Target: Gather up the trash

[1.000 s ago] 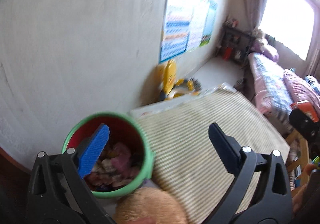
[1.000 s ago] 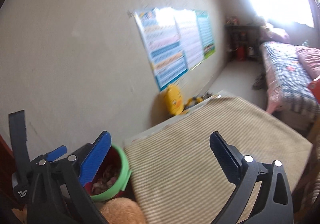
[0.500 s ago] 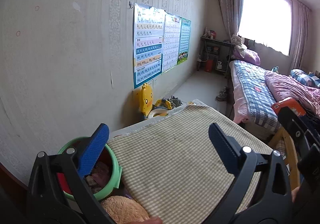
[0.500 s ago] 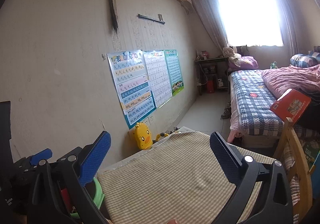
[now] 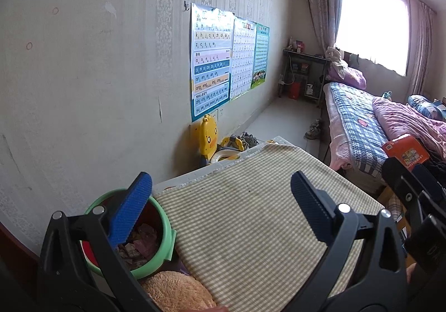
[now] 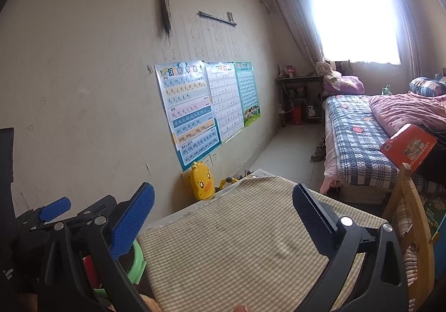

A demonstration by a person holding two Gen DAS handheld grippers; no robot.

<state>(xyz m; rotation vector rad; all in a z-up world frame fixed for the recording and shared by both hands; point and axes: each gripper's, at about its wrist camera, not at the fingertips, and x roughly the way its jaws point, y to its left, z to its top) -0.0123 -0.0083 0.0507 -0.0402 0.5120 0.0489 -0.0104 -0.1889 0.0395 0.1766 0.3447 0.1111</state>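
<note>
Left wrist view first: a green-and-cream checked cloth (image 5: 251, 225) covers the table and fills the lower middle of the frame. Behind it a pale papered wall carries learning posters (image 5: 211, 61) at centre. A yellow duck toy (image 5: 207, 139) sits on the floor at the wall's foot, a bed (image 5: 359, 128) runs along the right, and a bright window (image 5: 373, 30) glows in the upper right. The left gripper (image 5: 220, 208) hangs with its jaws wide apart, nothing between them. The trash bin (image 5: 164, 239), green-rimmed and red inside, sits at lower left just off the cloth's edge, partly behind the blue finger pad, with crumpled trash (image 5: 139, 242) showing inside. A fuzzy tan object (image 5: 175, 292) lies just below the bin at the bottom edge. The right gripper's black body pokes in at far right.

Over to the right wrist view: same cloth (image 6: 237, 250) in the lower centre, posters (image 6: 189, 111) at middle left, duck toy (image 6: 202, 183) beyond the table's far edge, bed (image 6: 359, 142) at right, an orange box (image 6: 408, 147) beside it. The right gripper (image 6: 221, 214) is spread open and empty too. The bin (image 6: 138, 259) shows only a sliver of green rim at lower left, under the blue pad, with the left gripper (image 6: 55, 217) above it
</note>
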